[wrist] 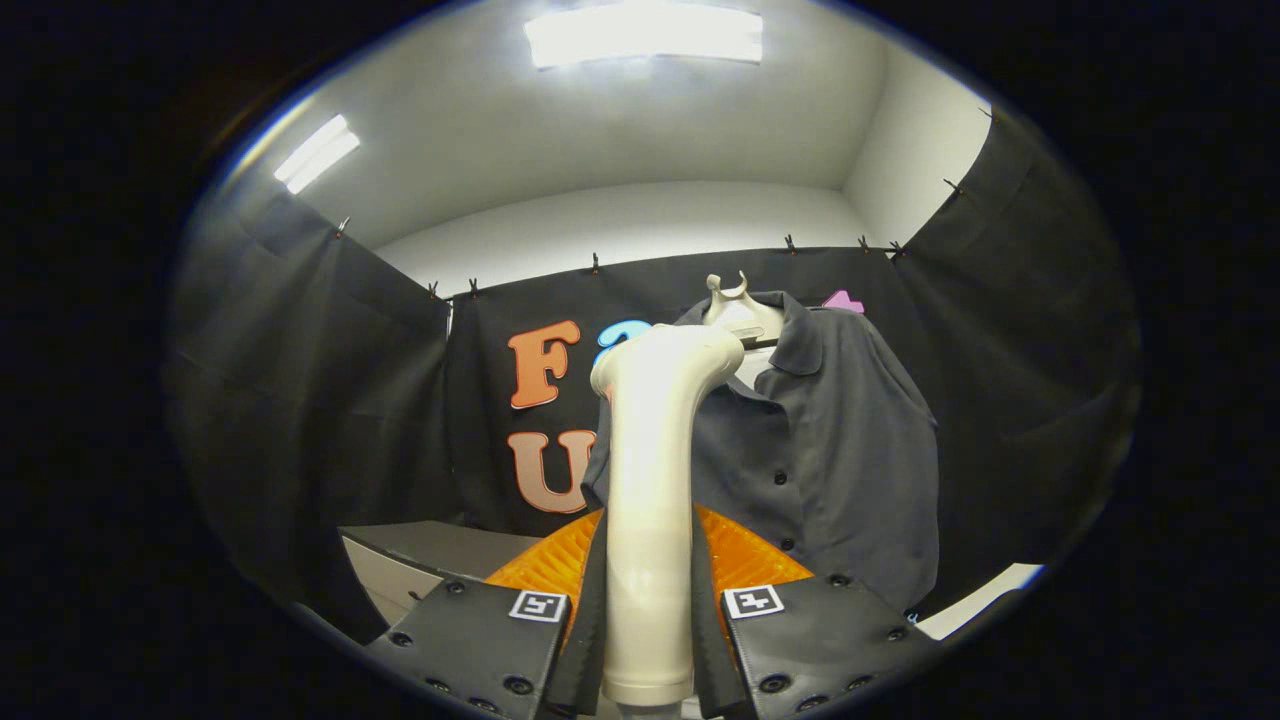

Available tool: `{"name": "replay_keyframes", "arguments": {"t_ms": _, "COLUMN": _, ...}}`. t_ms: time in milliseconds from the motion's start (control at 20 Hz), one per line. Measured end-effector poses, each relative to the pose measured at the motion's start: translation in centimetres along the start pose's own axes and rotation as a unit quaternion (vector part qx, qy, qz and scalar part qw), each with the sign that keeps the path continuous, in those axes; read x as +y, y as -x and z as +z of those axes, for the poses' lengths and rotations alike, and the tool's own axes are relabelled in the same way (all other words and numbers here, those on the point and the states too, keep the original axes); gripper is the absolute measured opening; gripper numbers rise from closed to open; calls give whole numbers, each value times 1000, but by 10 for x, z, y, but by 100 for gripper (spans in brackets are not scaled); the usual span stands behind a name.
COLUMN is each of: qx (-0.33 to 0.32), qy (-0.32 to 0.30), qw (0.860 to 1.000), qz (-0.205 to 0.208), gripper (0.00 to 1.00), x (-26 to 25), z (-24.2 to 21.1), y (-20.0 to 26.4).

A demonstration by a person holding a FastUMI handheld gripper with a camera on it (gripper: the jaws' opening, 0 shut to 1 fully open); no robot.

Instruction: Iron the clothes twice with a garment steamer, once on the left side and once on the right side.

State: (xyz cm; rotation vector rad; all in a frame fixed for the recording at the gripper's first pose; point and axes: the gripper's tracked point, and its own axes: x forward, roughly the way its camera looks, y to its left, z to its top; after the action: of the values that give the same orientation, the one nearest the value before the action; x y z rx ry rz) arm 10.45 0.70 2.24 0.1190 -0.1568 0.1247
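Gripper view: nearest, the tool [650,620] is clamped on the cream plastic garment steamer [650,480], both fingers pressing its handle low down, likely so the head stays free. The steamer's long axis runs straight away along the fingers, its bent head pointing right and far towards the dark grey buttoned shirt [830,450]. The shirt hangs on a white hanger [738,305] against the booth's black cloth wall, just beyond the head, front facing the tool for steaming.

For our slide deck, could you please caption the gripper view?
Gripper shut on the white garment steamer, its head raised before a dark shirt on a hanger.
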Motion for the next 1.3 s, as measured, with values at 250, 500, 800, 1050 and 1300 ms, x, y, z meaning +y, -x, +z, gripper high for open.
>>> {"name": "replay_keyframes", "arguments": {"t_ms": 250, "qx": 13, "qy": -10, "qw": 1000, "qz": 2, "gripper": 43, "x": -16, "z": -27, "y": -28}}
{"name": "replay_keyframes", "arguments": {"t_ms": 500, "qx": 24, "qy": -4, "qw": 1000, "qz": 0, "gripper": 43, "x": -33, "z": -44, "y": -50}}
{"name": "replay_keyframes", "arguments": {"t_ms": 800, "qx": 41, "qy": -8, "qw": 999, "qz": -7, "gripper": 43, "x": -44, "z": -67, "y": -62}}
{"name": "replay_keyframes", "arguments": {"t_ms": 1050, "qx": 56, "qy": 0, "qw": 998, "qz": -5, "gripper": 43, "x": -42, "z": -85, "y": -55}}
{"name": "replay_keyframes", "arguments": {"t_ms": 1300, "qx": 68, "qy": 11, "qw": 998, "qz": -8, "gripper": 43, "x": -43, "z": -98, "y": -45}}
